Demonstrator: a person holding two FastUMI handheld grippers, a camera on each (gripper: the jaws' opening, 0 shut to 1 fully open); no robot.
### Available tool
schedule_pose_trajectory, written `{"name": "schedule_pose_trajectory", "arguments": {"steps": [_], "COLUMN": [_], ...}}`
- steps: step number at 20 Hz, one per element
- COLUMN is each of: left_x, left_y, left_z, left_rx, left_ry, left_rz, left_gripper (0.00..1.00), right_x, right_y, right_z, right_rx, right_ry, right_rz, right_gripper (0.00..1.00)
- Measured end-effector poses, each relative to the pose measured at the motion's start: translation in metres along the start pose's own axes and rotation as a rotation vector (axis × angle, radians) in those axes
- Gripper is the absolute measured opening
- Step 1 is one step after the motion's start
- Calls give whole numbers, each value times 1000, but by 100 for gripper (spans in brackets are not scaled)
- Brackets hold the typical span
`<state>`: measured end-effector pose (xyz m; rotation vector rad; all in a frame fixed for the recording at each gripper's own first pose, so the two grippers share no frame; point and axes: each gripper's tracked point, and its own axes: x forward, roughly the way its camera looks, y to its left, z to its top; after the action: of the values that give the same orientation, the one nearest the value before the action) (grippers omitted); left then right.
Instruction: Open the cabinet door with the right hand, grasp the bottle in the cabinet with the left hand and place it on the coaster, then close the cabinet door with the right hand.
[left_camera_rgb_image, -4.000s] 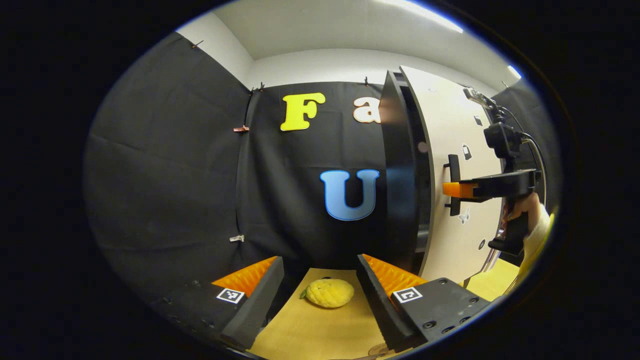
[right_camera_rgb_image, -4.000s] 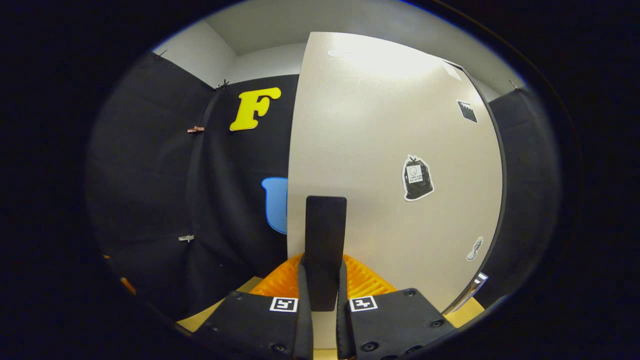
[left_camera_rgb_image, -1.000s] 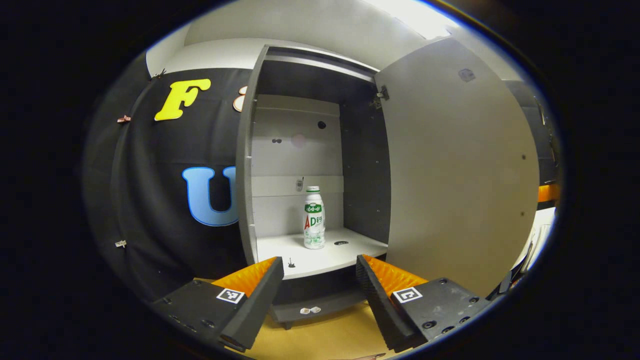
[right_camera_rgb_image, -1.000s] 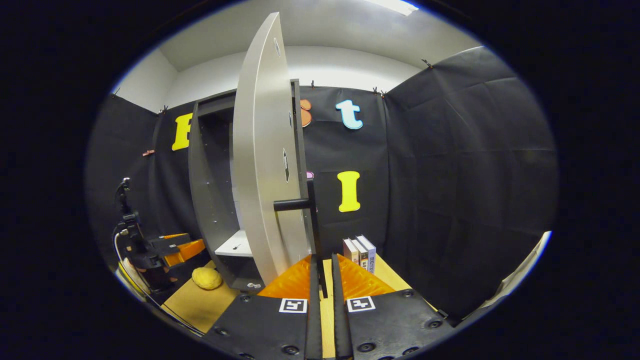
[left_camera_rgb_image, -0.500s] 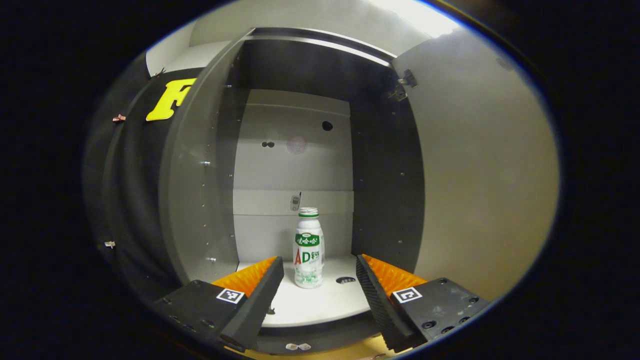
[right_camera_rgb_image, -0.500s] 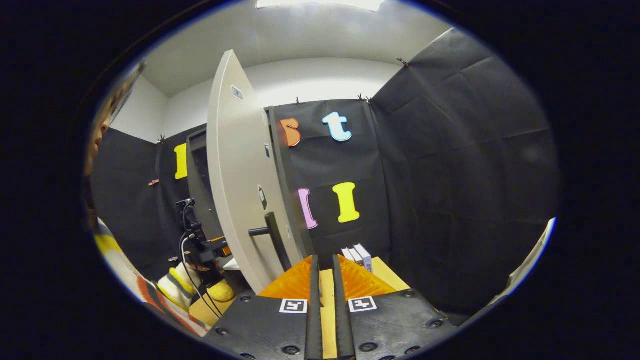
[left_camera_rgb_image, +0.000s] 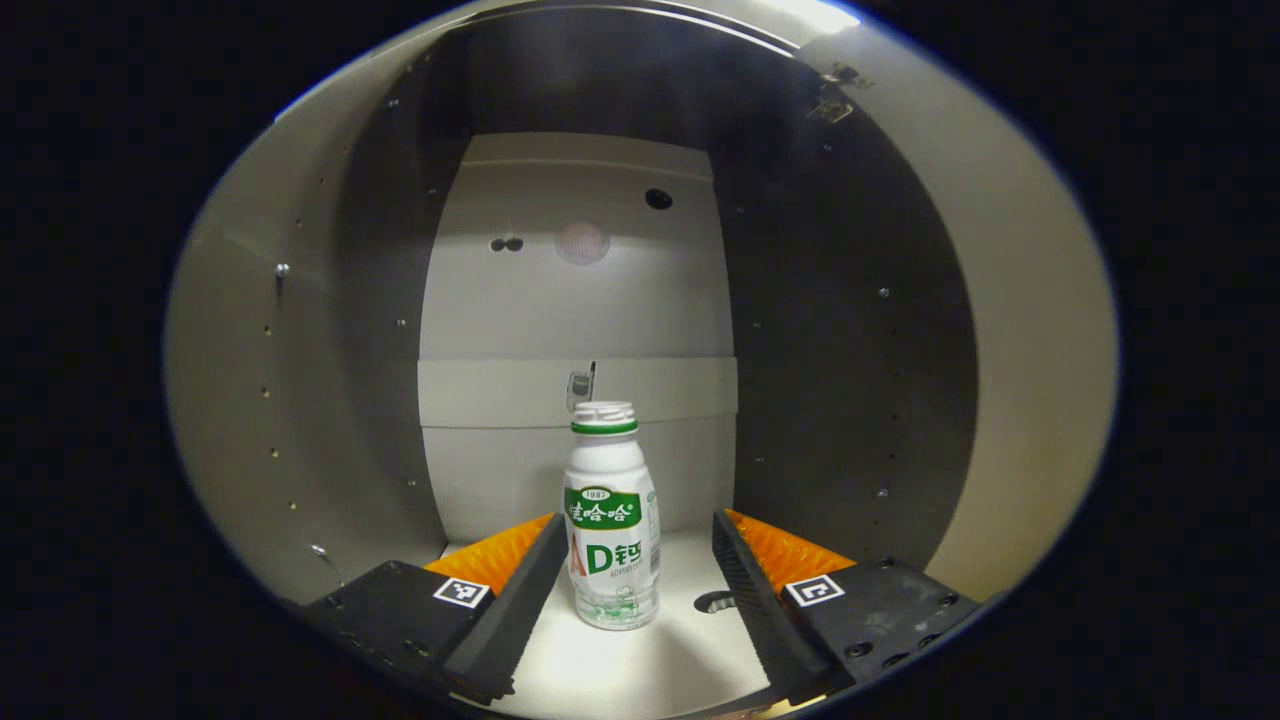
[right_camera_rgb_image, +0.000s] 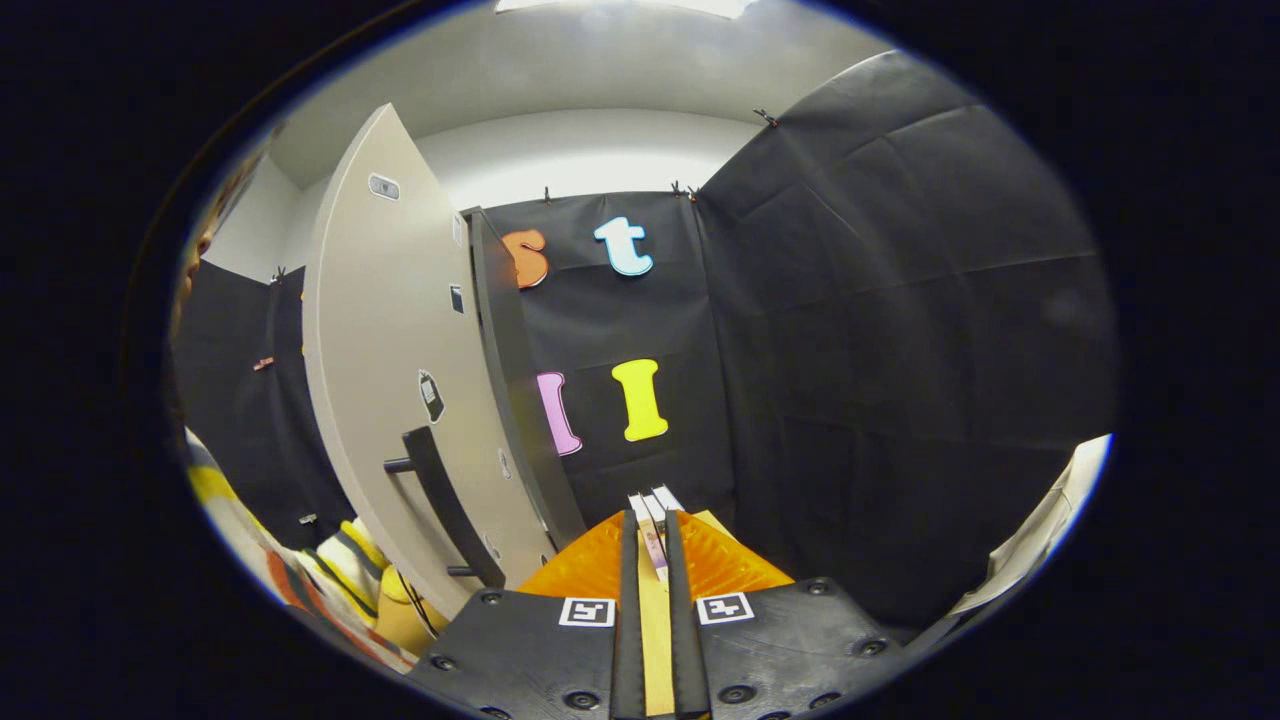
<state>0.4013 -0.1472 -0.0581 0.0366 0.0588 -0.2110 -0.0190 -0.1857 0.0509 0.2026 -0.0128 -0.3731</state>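
Note:
A white bottle (left_camera_rgb_image: 610, 520) with a green band under its cap stands upright on the cabinet's white shelf (left_camera_rgb_image: 690, 655). My left gripper (left_camera_rgb_image: 632, 528) is open inside the cabinet, and the bottle's lower half stands between its fingers, closer to the left finger (left_camera_rgb_image: 520, 580). I cannot tell whether that finger touches it. In the right gripper view the pale cabinet door (right_camera_rgb_image: 390, 340) stands swung open at the left, its dark bar handle (right_camera_rgb_image: 445, 515) free. My right gripper (right_camera_rgb_image: 650, 520) is shut with nothing in it, a short way right of the door.
Dark cabinet side walls (left_camera_rgb_image: 830, 330) close in on both sides of my left gripper, with the pale back panel (left_camera_rgb_image: 580, 300) behind the bottle. A person's striped sleeve (right_camera_rgb_image: 345, 570) shows low beside the door. A few upright books (right_camera_rgb_image: 651, 500) stand on the wooden table (right_camera_rgb_image: 655, 620) ahead.
My left gripper has pushed forward into the cabinet, so the bottle now stands between its fingers. My right gripper has let go of the handle and swung right, away from the open door.

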Motion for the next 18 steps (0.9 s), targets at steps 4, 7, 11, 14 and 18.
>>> {"name": "schedule_pose_trajectory", "arguments": {"steps": [4,7,11,14,18], "left_x": [26,38,55,51,37], "left_y": [9,13,13,15,13], "left_z": [-8,-11,-15,-12,5], "left_rx": [-9,-1,-32,-58,-49], "left_ry": [20,36,51,43,1], "left_rz": [24,31,29,32,7], "left_gripper": [92,92,92,78,77], "right_x": [14,24,32,32,27], "right_y": [-6,-4,-5,0,2], "right_z": [-4,-5,-6,-4,-5], "right_rx": [-16,-19,-9,-8,-18], "right_ry": [20,35,46,44,46], "right_rz": [-33,-25,-22,-7,-3], "right_gripper": [15,15,14,23,23]}}
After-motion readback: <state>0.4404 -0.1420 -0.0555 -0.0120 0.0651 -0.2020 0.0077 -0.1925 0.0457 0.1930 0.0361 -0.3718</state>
